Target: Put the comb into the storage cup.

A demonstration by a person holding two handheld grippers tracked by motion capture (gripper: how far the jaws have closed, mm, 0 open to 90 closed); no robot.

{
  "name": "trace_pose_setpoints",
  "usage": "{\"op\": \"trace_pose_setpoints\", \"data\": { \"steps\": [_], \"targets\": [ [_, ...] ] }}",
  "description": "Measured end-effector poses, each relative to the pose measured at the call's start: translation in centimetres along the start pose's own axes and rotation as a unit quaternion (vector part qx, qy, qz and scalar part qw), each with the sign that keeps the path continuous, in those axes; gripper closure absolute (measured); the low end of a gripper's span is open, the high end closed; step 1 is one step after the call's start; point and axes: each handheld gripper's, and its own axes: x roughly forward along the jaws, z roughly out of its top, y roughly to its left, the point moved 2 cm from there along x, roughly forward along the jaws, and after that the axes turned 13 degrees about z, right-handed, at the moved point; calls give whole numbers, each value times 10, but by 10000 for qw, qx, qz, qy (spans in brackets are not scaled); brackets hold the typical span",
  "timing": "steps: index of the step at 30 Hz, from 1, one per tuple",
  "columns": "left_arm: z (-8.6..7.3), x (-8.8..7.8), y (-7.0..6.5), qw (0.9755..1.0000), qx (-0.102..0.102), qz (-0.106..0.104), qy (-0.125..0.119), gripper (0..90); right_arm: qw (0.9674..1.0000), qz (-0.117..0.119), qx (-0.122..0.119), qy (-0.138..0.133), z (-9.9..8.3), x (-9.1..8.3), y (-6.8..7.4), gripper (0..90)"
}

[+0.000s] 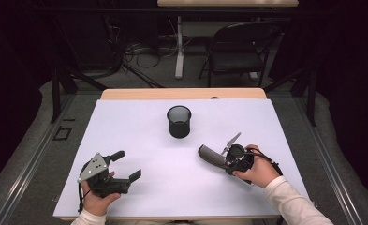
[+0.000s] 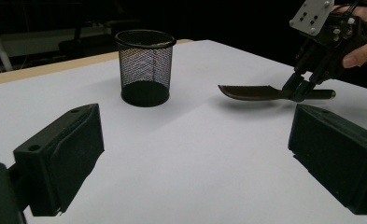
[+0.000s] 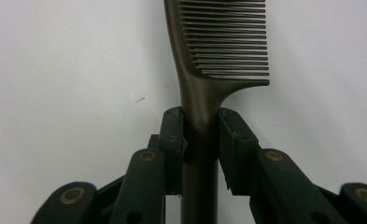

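Right claw [image 3: 201,135] is clamped on the handle of a dark comb [image 3: 218,42], with both jaws pressing its sides. It holds the comb just above the white table [image 1: 139,140], teeth end pointing toward the left claw [image 1: 125,165]. That left claw has its jaws wide apart with nothing between them, low over the table. A black mesh cup [image 1: 179,121] stands upright behind the comb, near it but apart.

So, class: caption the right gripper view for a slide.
Right gripper clamps a comb by its handle, above the white table.
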Motion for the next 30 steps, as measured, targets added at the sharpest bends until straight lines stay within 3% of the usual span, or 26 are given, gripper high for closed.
{"op": "trace_pose_setpoints", "data": {
  "steps": [17,30],
  "targets": [
    [0,0,0,10000,-5,3,-5,37,9992,64,-46,-403,8,-7,11,730],
    [0,0,1,10000,-4,-5,0,37,9960,102,-92,-887,17,-12,16,730]
  ]
}}
